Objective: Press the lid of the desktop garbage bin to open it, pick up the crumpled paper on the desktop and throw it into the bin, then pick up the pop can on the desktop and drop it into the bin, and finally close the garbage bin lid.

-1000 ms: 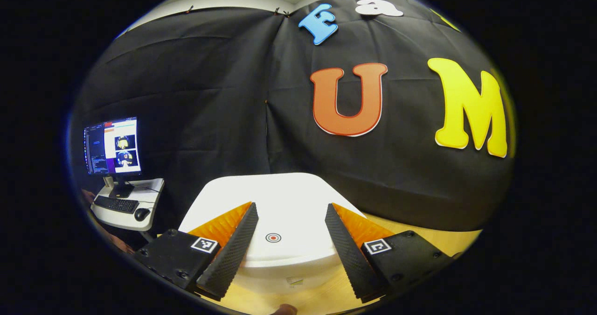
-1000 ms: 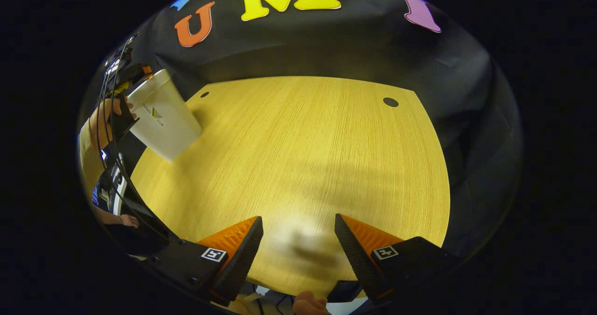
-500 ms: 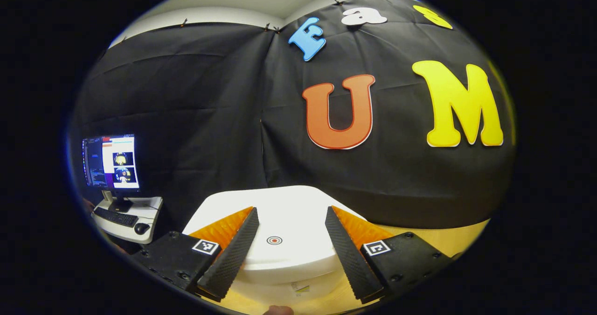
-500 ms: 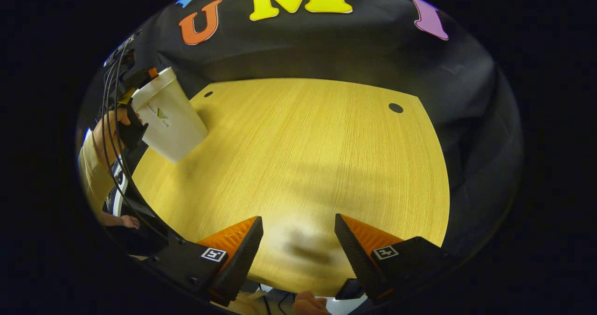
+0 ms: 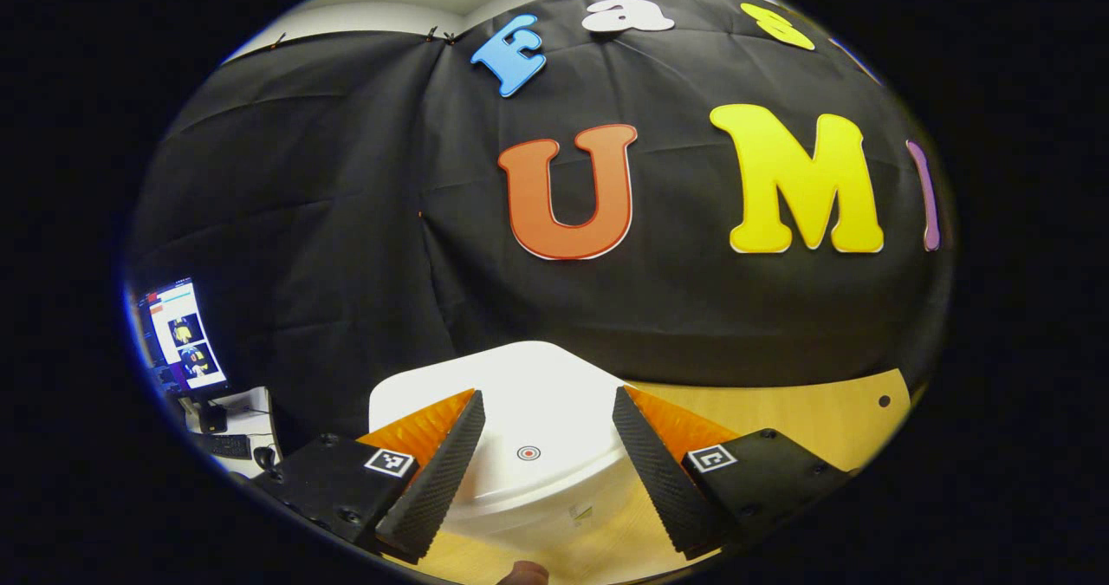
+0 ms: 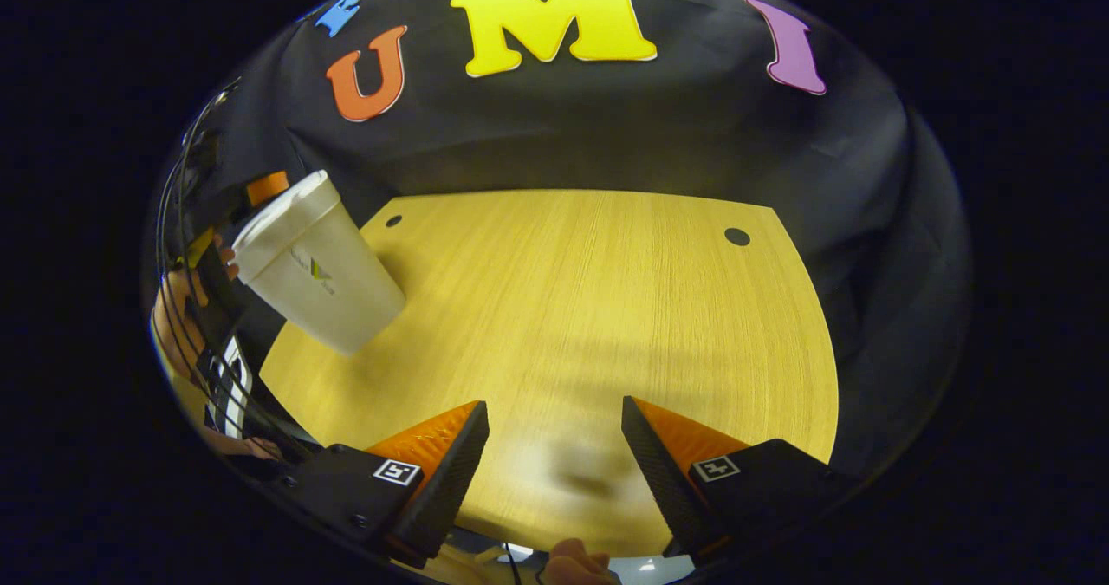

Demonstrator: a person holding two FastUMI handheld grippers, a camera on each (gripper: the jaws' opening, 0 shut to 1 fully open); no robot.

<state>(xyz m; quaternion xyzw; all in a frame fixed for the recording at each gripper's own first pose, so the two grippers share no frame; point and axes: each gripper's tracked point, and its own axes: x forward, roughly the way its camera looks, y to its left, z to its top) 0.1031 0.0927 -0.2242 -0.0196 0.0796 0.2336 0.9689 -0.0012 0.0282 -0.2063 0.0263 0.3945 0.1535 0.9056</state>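
Currently, left tongs [image 5: 546,464] are held apart over the smooth, rounded white bin lid [image 5: 520,394]; right tongs [image 6: 554,472] are spread above the wood-grain desk [image 6: 589,308].

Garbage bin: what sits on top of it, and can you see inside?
A closed white lid with a small red target mark covers the garbage bin. The left gripper is open above it. The lid hides the inside.
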